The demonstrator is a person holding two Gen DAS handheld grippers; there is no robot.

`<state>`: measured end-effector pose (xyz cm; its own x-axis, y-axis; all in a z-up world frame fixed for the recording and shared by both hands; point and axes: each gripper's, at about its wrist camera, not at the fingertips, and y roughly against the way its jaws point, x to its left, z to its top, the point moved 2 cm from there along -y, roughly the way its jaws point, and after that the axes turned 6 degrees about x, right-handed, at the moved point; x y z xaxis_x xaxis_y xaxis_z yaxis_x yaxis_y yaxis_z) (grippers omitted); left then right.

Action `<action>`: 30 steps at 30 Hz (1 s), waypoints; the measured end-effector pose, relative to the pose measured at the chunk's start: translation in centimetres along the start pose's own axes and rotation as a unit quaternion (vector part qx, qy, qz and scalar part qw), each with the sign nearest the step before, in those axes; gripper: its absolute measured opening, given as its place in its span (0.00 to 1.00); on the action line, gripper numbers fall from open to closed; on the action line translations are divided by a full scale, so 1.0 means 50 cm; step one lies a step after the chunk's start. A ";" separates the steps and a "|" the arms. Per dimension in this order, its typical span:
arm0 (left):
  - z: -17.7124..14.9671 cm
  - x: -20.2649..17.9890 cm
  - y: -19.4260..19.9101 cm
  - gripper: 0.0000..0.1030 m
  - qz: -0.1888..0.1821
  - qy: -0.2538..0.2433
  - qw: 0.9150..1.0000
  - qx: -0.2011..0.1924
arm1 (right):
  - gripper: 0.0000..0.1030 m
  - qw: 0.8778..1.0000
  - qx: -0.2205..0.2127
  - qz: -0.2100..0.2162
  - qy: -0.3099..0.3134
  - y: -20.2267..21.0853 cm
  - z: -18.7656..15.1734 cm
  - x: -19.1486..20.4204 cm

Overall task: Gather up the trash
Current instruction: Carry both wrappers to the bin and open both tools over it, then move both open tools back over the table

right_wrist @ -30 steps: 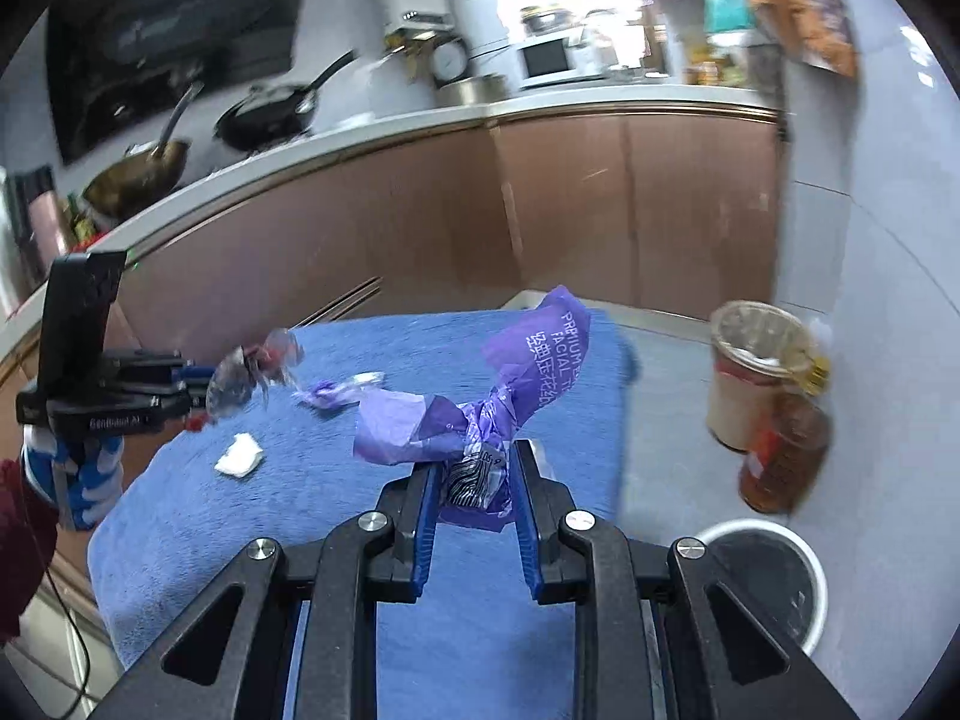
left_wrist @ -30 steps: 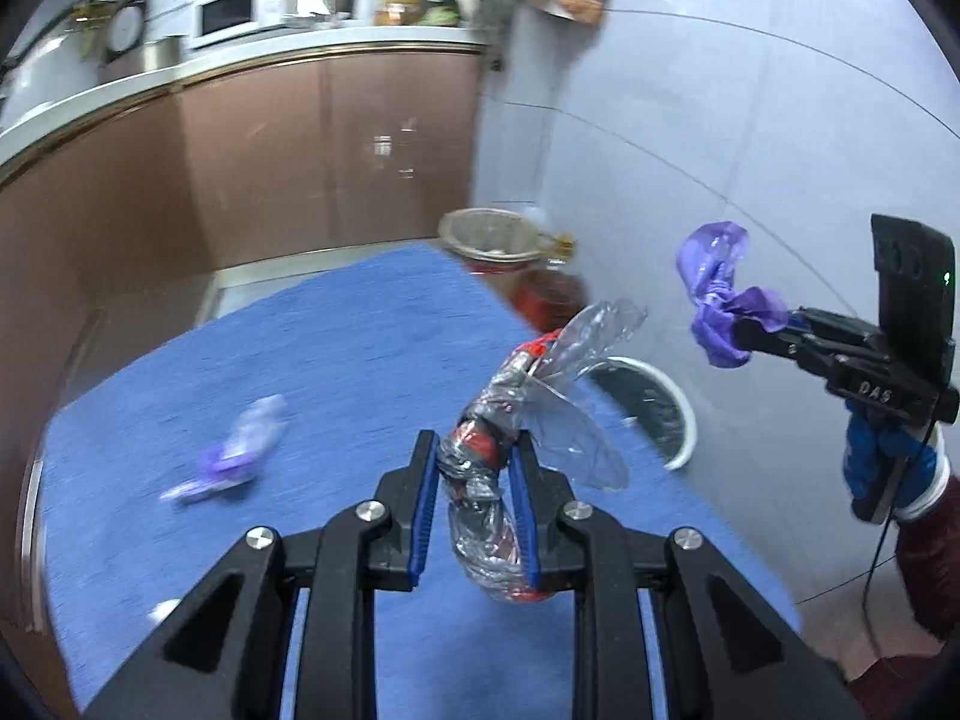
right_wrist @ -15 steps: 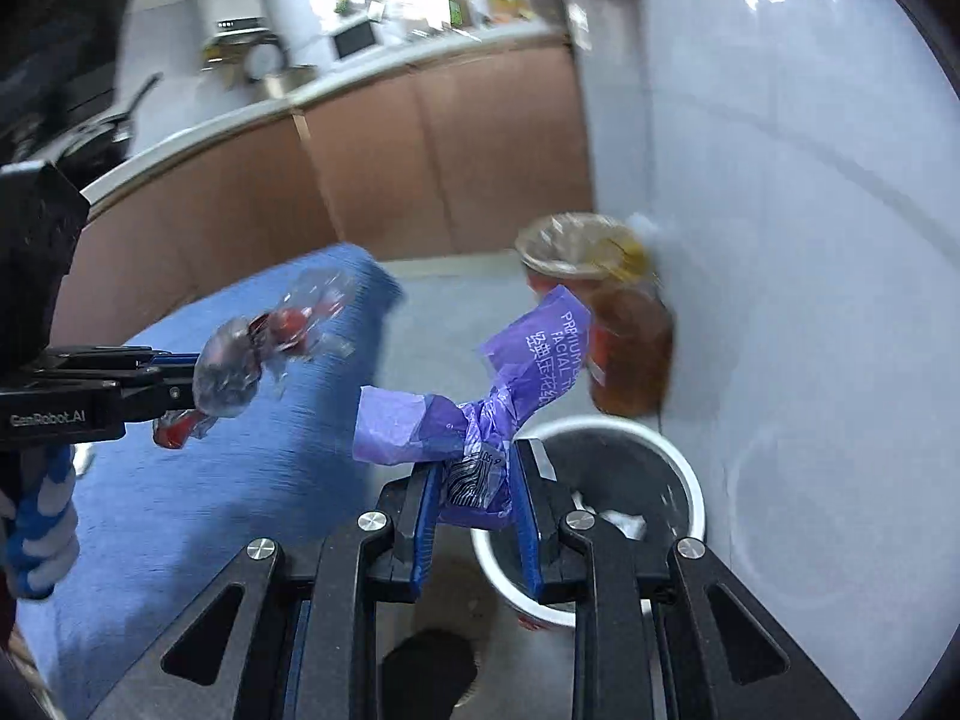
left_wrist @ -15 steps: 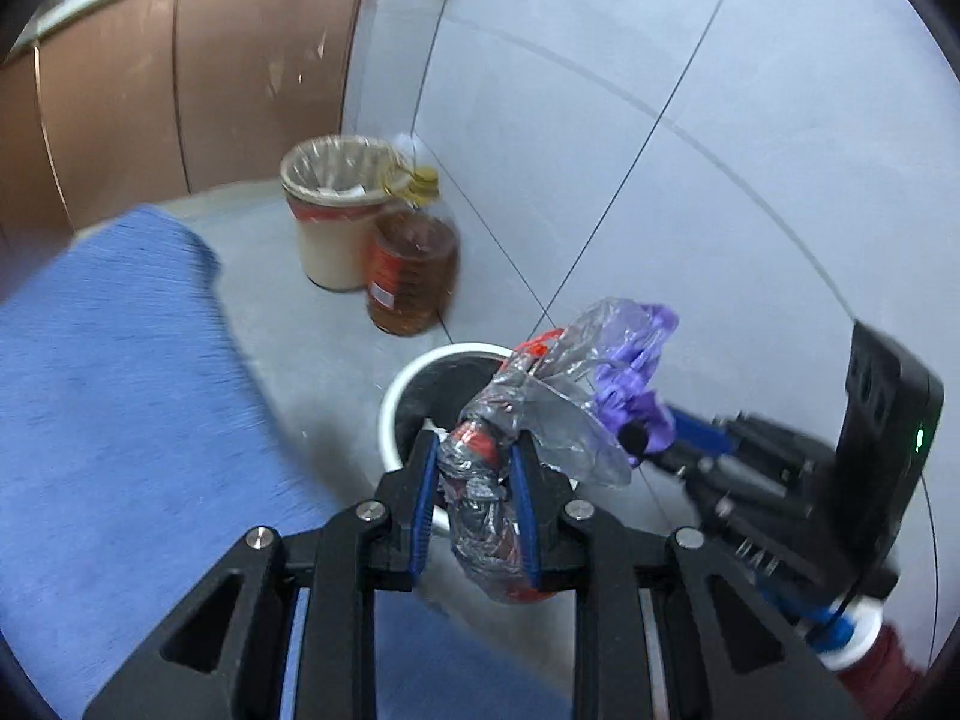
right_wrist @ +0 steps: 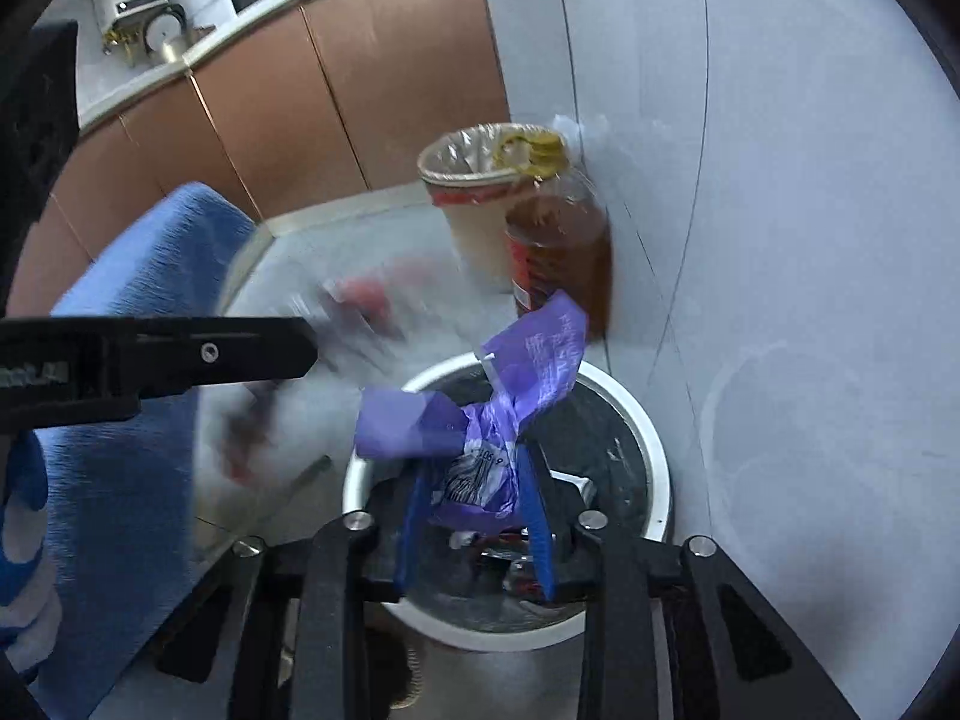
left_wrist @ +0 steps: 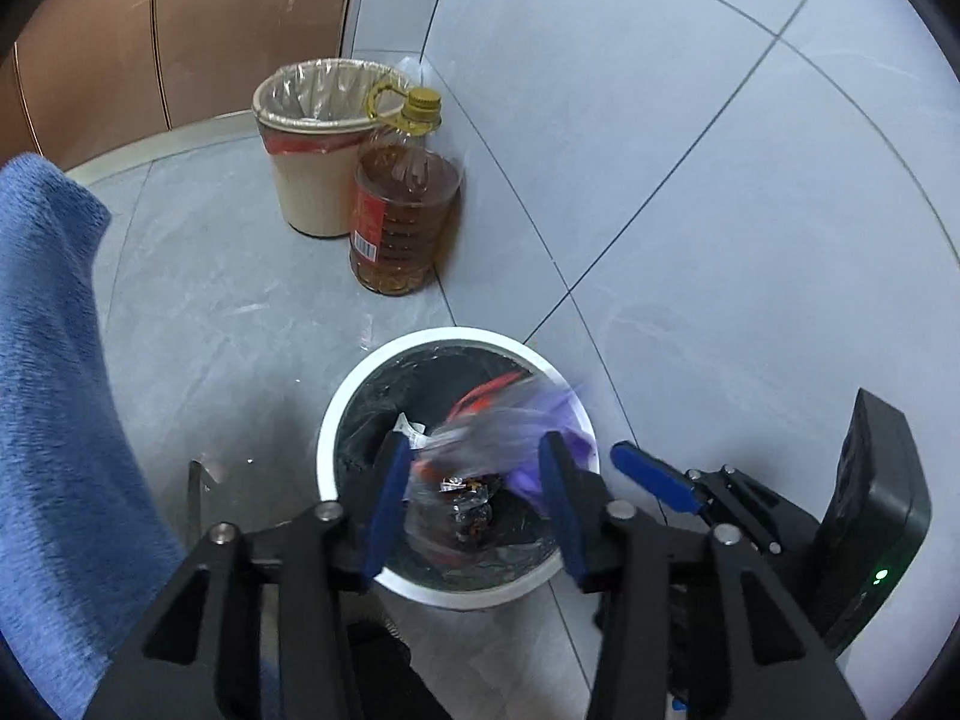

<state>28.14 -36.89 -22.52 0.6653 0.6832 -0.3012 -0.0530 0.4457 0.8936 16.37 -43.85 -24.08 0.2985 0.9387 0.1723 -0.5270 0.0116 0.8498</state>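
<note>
I count two bins and one oil bottle (left_wrist: 405,216): over the white bin (left_wrist: 354,408), my left gripper (left_wrist: 474,504) gapes around one blurred clear wrapper (left_wrist: 474,450), my right gripper (right_wrist: 477,516) spreads beside one purple wrapper (right_wrist: 480,414), the lined bin (left_wrist: 312,144) well behind.

We find the white-rimmed bin (left_wrist: 336,420) open from above, though our two grippers crowd its mouth together. The tiled wall (left_wrist: 690,150) hems it on the right, the blue cloth (left_wrist: 54,390) on the left (oil bottle (left_wrist: 402,222) and lined bin (left_wrist: 300,180) stand well beyond).
</note>
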 end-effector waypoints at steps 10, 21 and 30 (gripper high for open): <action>-0.041 -0.012 0.090 0.43 0.039 -0.012 0.997 -0.070 | 0.45 1.000 -0.008 -0.013 -0.006 0.037 -0.020 0.014; -0.151 -0.011 0.312 0.56 0.127 -0.010 0.974 -0.190 | 0.59 0.996 -0.084 0.003 0.019 0.202 -0.027 0.097; -0.278 0.016 0.451 0.64 0.210 0.017 0.944 -0.252 | 0.82 0.988 -0.148 0.004 0.050 0.354 -0.047 0.179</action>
<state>17.11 -18.24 -7.25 0.4832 0.8751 0.0272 -0.6608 0.3442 0.6670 7.84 -34.41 -8.67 0.2214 0.9683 0.1154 -0.7431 0.0909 0.6630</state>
